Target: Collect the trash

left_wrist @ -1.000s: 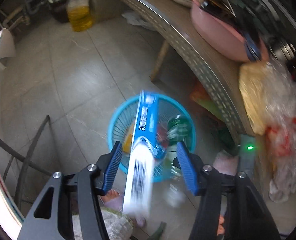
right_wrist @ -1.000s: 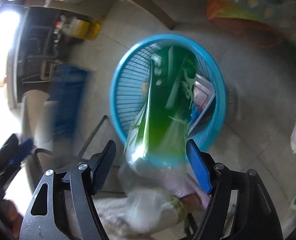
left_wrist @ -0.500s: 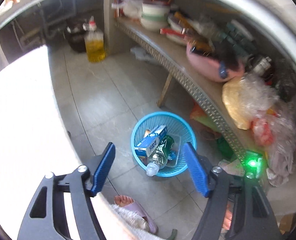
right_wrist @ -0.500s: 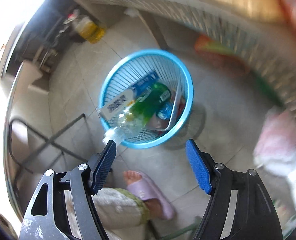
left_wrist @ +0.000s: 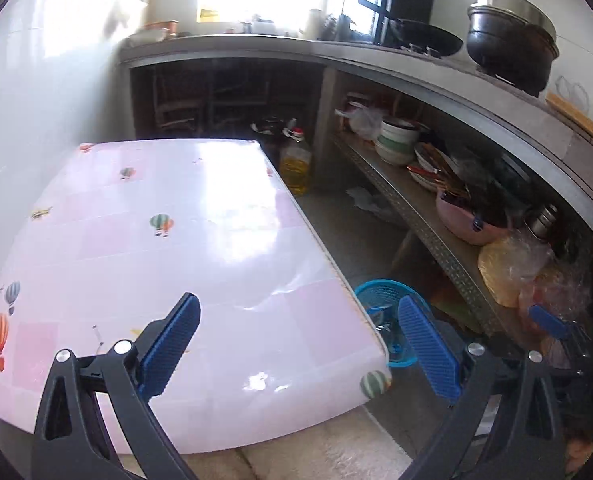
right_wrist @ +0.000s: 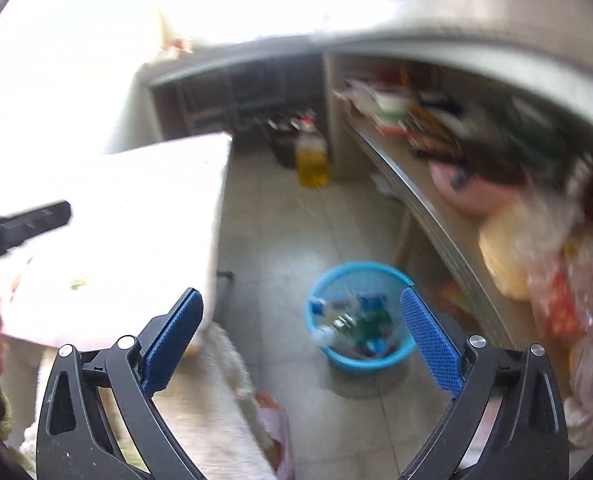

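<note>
Left wrist view: left gripper over the pink table, jaws opening wide, nothing between them. Table top looks bare except a small thin scrap near the left pad, maybe a cigarette butt, too small to be sure. Blue basket sits on the floor just beyond the table's right edge, partly hidden by it. Oil bottle on the floor by the shelf.

Right wrist view: blurred. Right gripper above the floor, jaws opening wide, empty. The basket holds the trash: a clear bottle, green and blue packaging.

Step, as I judge it: drop-off done, both hands free. Next move calls for finding any leftover trash on the table, probably that scrap, which needs a narrow, careful pinch.
</note>
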Tool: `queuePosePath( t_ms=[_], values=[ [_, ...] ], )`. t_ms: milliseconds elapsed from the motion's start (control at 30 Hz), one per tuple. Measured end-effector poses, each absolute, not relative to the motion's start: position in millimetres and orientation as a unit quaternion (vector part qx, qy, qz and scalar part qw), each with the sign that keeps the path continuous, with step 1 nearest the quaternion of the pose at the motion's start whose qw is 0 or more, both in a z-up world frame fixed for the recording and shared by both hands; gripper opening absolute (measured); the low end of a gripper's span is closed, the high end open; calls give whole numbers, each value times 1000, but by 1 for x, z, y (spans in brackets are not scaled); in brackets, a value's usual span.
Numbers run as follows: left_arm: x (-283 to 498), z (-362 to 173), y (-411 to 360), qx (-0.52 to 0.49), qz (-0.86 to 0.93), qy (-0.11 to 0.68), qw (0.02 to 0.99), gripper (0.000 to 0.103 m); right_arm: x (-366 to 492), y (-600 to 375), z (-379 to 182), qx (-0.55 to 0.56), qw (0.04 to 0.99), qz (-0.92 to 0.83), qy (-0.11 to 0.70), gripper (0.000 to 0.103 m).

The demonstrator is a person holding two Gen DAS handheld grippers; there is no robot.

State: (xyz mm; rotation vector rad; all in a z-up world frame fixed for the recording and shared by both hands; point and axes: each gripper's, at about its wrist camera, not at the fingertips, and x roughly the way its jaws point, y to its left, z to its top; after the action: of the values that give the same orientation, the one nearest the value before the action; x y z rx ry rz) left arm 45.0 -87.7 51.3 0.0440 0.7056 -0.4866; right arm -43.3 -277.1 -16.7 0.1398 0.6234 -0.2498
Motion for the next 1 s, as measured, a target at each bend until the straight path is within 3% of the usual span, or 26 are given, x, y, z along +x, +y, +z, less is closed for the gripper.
queuePosePath(
  t_ms=[367, 800, 1000],
  values=[
    [15, 37, -9, 39, -76, 336, 938, 97, -47, -207, 0, -4, 951, -135, 277, 95],
    [0, -2, 2, 44, 22, 416, 908, 97, -44, -203, -38, -10, 906, -185, 380, 95],
    [-1, -6, -1, 43, 37, 428, 902, 97, -46, -211, -41, -3, 898, -204, 389, 95]
  ],
)
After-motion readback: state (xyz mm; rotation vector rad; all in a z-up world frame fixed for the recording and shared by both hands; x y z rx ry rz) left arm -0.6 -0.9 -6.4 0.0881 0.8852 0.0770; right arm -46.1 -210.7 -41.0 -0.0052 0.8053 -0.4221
